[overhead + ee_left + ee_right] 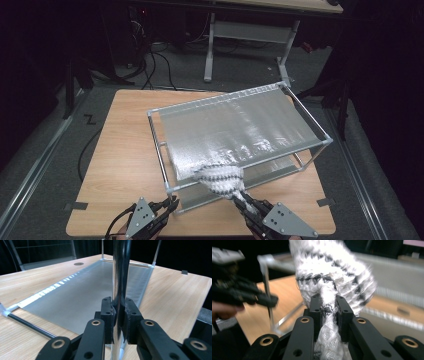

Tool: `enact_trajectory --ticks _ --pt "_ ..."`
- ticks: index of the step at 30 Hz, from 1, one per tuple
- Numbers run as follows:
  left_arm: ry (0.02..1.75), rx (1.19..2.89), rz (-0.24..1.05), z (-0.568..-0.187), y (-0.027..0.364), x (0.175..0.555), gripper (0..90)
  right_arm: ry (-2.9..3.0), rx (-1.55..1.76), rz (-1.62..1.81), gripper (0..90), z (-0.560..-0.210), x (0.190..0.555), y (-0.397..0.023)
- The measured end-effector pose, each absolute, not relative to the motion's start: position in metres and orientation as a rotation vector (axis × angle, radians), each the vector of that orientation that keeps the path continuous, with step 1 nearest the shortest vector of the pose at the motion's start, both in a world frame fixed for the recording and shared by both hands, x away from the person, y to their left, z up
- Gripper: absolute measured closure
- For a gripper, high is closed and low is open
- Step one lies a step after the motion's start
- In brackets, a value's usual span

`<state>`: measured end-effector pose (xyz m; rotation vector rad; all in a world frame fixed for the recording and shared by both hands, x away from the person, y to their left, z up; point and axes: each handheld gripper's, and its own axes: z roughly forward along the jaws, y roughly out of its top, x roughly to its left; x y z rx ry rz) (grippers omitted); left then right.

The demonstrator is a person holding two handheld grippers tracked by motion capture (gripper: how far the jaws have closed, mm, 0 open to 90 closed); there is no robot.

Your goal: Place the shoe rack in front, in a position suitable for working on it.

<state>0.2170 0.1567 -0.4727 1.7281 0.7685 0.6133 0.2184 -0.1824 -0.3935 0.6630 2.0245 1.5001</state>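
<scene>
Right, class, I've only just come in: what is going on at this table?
A person is working at a wooden table with tongs in each hand. The left tongs are shut on a chrome upright post at the near corner of a two-tier metal rack, steadying it. The right tongs are shut on a fuzzy white-and-black cloth, whose bunched end rests at the near edge of the rack's top shelf.

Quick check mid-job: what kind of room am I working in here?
Probably a lab or recording workspace, not a home. A bare wooden table stands on grey carpet, loose cables trail on the floor behind, and an adjustable desk frame stands in the dark background.
</scene>
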Motion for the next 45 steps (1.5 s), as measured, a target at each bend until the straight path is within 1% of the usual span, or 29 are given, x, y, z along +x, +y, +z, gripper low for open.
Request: enact_trajectory --ticks 1,5,13,18,22,24,26,28,29,30,31,32,33,34,36,37,38,39,40,41,45 --pt "0.777 1.725 0.618 -0.472 0.159 0.219 80.6 2.056 0.703 1.468 79.5 -0.405 0.225 -0.188" --pt "0.792 1.716 0.629 -0.472 0.166 0.223 80.6 2.093 0.782 1.38 79.5 -0.425 0.243 -0.195" --pt "0.825 1.703 0.653 -0.473 0.182 0.229 80.5 2.156 0.97 1.165 79.3 -0.471 0.292 -0.206" --pt "0.855 1.687 0.673 -0.473 0.195 0.23 80.5 2.208 1.047 1.096 78.9 -0.487 0.306 -0.214" --pt "0.884 1.673 0.693 -0.473 0.205 0.23 80.5 2.275 1.069 1.071 77.4 -0.494 0.309 -0.213" --pt "0.895 1.668 0.702 -0.473 0.209 0.23 80.5 2.299 1.081 1.068 72.5 -0.498 0.309 -0.212" --pt "0.906 1.664 0.71 -0.473 0.213 0.23 80.5 2.3 1.074 1.088 59.8 -0.497 0.309 -0.212" --pt "0.919 1.66 0.718 -0.473 0.217 0.23 80.5 2.289 1.065 1.109 48.8 -0.496 0.308 -0.211" --pt "0.925 1.656 0.72 -0.473 0.22 0.231 80.5 2.293 1.063 1.118 44.8 -0.496 0.308 -0.21" --pt "0.931 1.651 0.724 -0.473 0.222 0.231 80.5 2.31 1.067 1.124 42.3 -0.497 0.309 -0.209" --pt "0.931 1.651 0.724 -0.473 0.222 0.231 80.5 2.31 1.067 1.124 42.3 -0.497 0.309 -0.209" --pt "0.947 1.646 0.729 -0.473 0.227 0.231 80.5 2.377 1.057 1.114 39.3 -0.502 0.311 -0.203" --pt "0.948 1.645 0.731 -0.473 0.228 0.232 80.5 2.391 1.042 1.099 39.1 -0.504 0.31 -0.199" --pt "0.957 1.64 0.736 -0.473 0.23 0.231 80.5 2.392 1.037 1.092 40.0 -0.505 0.309 -0.197" --pt "0.959 1.639 0.735 -0.473 0.231 0.231 80.5 2.39 0.974 1.055 49.1 -0.506 0.305 -0.19" --pt "0.967 1.637 0.741 -0.473 0.234 0.231 80.5 2.388 0.943 1.043 56.4 -0.506 0.303 -0.185" --pt "0.967 1.637 0.741 -0.473 0.234 0.231 80.5 2.388 0.943 1.043 56.4 -0.506 0.303 -0.185" --pt "0.974 1.637 0.748 -0.473 0.237 0.23 80.5 2.396 0.914 1.032 71.8 -0.505 0.3 -0.18" --pt "0.974 1.637 0.748 -0.473 0.237 0.23 80.5 2.396 0.914 1.032 71.8 -0.505 0.3 -0.18" --pt "0.986 1.636 0.75 -0.473 0.239 0.229 80.5 2.386 0.901 1.0 77.2 -0.504 0.297 -0.177" --pt "0.996 1.648 0.738 -0.471 0.243 0.228 80.6 2.322 0.939 1.033 77.9 -0.495 0.297 -0.189"
